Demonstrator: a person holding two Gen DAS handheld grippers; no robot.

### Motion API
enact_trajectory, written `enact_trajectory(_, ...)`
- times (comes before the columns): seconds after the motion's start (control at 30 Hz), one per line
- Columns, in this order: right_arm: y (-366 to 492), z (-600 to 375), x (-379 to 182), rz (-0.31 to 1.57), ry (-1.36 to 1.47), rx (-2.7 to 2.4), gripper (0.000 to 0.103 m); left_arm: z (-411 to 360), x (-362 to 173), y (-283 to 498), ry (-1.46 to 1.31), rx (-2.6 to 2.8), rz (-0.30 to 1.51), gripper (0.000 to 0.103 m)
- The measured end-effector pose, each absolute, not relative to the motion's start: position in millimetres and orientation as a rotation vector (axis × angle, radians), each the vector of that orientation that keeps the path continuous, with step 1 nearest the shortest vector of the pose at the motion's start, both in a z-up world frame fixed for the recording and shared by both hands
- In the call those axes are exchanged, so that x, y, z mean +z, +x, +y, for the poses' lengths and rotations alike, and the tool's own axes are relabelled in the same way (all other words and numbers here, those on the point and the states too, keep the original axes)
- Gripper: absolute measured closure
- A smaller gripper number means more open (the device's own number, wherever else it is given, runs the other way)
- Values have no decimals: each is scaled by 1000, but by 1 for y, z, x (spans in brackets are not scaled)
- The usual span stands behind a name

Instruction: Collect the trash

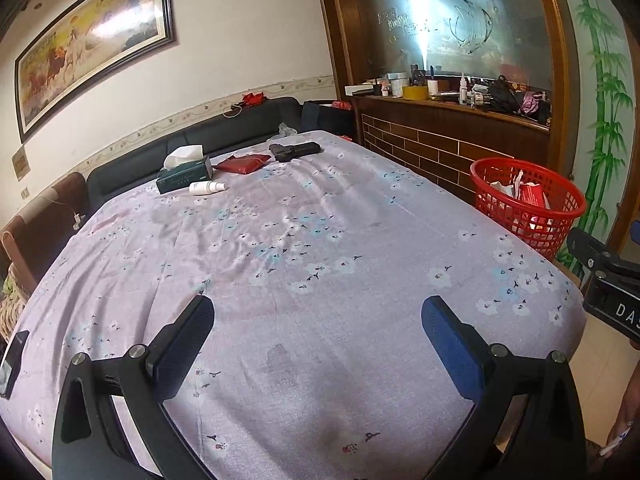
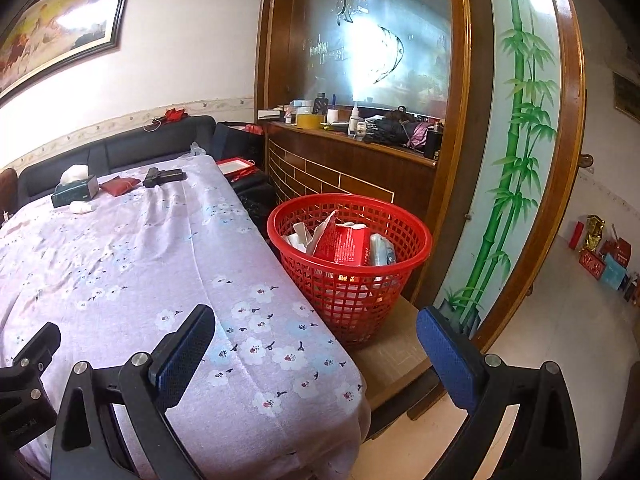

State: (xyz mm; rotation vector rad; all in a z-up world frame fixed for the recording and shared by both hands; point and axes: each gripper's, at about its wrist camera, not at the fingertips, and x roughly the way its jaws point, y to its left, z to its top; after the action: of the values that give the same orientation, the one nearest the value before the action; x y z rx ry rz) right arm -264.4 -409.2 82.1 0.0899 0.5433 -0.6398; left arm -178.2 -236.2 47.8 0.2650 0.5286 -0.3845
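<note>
On the floral sheet (image 1: 320,240), white bottle (image 1: 207,187) lies seemingly crosswise.

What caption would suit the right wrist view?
Open right gripper above a floral bedsheet, beside a red basket holding trash.

Legible text: very little.
White letters "DAS" stood on the black gripper part (image 1: 616,304) at the right edge of left wrist view, cut off by frame. Painting (image 1: 92,40) carried yellow characters, too blurred to read. Tissue box (image 1: 185,174), red pack in basket (image 2: 342,244) & glass etching (image 1: 404,22): print unreadable.
</note>
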Motion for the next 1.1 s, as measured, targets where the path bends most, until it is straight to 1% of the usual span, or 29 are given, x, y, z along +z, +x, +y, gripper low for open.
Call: enact_trajectory(1.1, -262, -406, 79, 556, 88, -632, 1, -234, 45, -179, 264, -395, 542, 0)
